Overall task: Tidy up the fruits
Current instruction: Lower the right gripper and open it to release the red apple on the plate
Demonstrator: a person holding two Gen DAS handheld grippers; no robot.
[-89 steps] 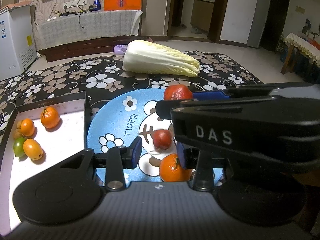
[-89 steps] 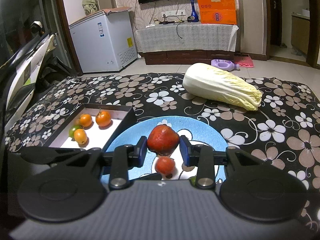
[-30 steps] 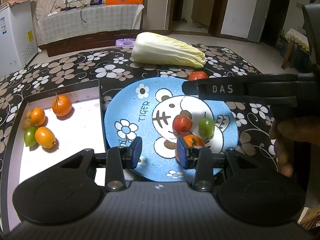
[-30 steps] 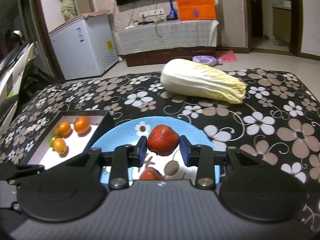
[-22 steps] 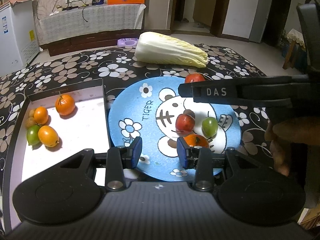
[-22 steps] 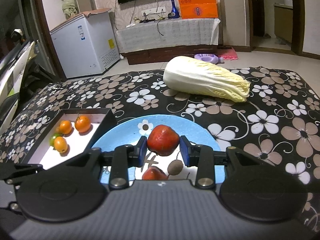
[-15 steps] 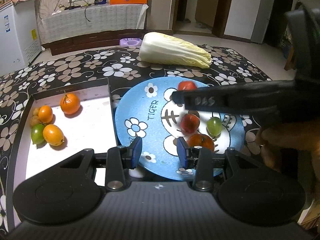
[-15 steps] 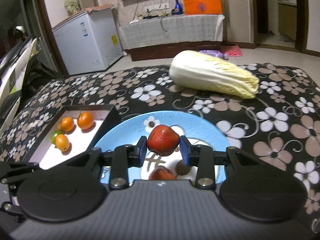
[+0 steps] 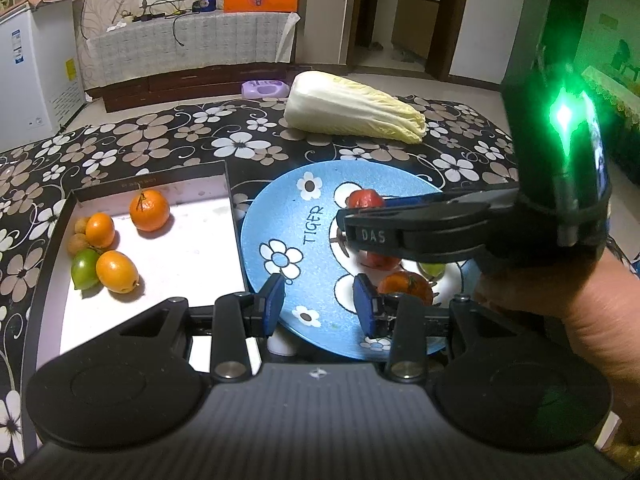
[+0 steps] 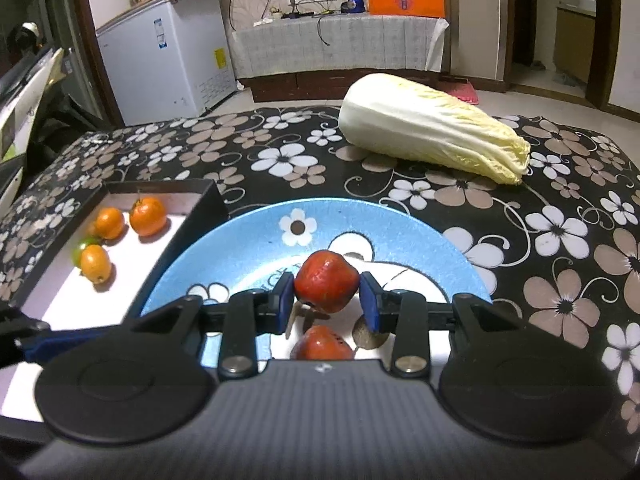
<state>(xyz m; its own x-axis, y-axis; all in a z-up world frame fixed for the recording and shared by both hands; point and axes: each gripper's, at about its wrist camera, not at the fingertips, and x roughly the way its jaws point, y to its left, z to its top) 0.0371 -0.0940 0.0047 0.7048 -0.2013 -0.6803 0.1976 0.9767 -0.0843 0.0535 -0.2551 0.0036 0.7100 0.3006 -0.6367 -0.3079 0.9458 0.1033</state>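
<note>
My right gripper (image 10: 326,298) is shut on a red fruit (image 10: 326,286) and holds it above the blue plate (image 10: 256,232). In the left wrist view the right gripper (image 9: 362,210) reaches across the plate (image 9: 272,208) with the red fruit (image 9: 362,199) at its tip. My left gripper (image 9: 319,304) is open and empty over the plate's near edge. On the plate lie another red fruit (image 9: 378,259), an orange fruit (image 9: 406,286) and a green one (image 9: 432,269), partly hidden. The black tray (image 9: 152,184) at left holds several orange fruits (image 9: 149,210) and a green one (image 9: 84,269).
A napa cabbage (image 9: 354,110) lies on the flowered tablecloth (image 9: 160,136) behind the plate. A white freezer (image 10: 168,48) and a covered TV bench (image 10: 340,44) stand beyond the table. A person's hand (image 9: 560,312) holds the right gripper at the right.
The right gripper has carried the red fruit leftward and lower over the plate. The left gripper has drifted right and stayed open.
</note>
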